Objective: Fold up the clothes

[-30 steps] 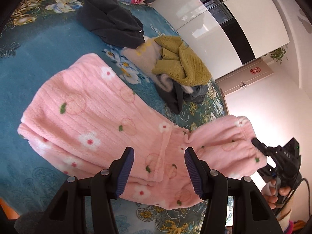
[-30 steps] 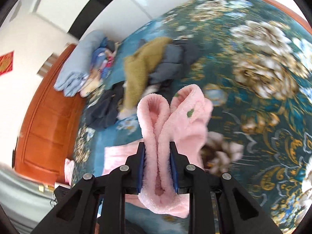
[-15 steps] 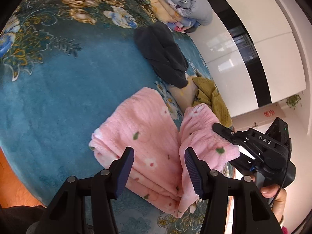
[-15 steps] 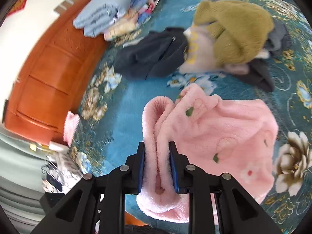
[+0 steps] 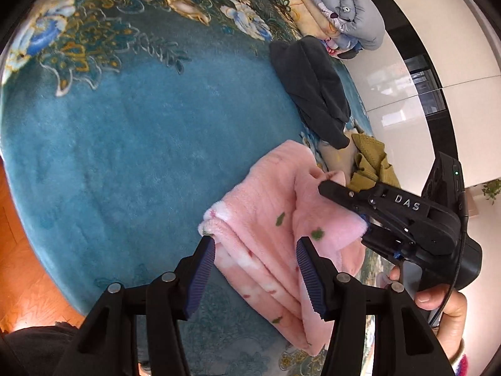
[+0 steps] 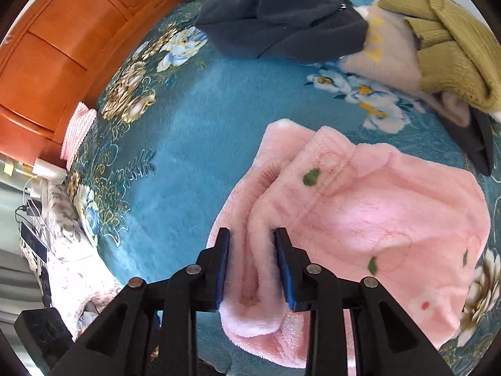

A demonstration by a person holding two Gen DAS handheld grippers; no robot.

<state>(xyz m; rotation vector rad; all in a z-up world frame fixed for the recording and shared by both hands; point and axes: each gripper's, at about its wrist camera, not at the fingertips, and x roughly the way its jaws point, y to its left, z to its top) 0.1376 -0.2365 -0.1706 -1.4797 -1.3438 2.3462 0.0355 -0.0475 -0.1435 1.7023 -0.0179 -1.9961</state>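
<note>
The pink garment (image 6: 360,213) is taken as the landmark; it is laid folded on the blue floral bedspread (image 5: 125,156), at the near edge of the bed.

At its near left edge, a thick fold of pink fleece is seen between the pads of the right tool (image 6: 253,263). Its jaws have just been opening, and the fold looks loosened rather than pinched, though the fleece is still touched by both pads. On the near side of the garment, the left tool (image 5: 255,269) is held about half open above the folded layers; nothing is gripped by it.

The long axis of the garment is judged to run from the near edge of the bed away toward the pile. The right tool is the nearer one, so the release of the fold is probably its step.

Beyond the garment, a dark grey garment (image 6: 281,22) and an olive knit sweater (image 6: 444,50) are lying, not yet folded.
</note>
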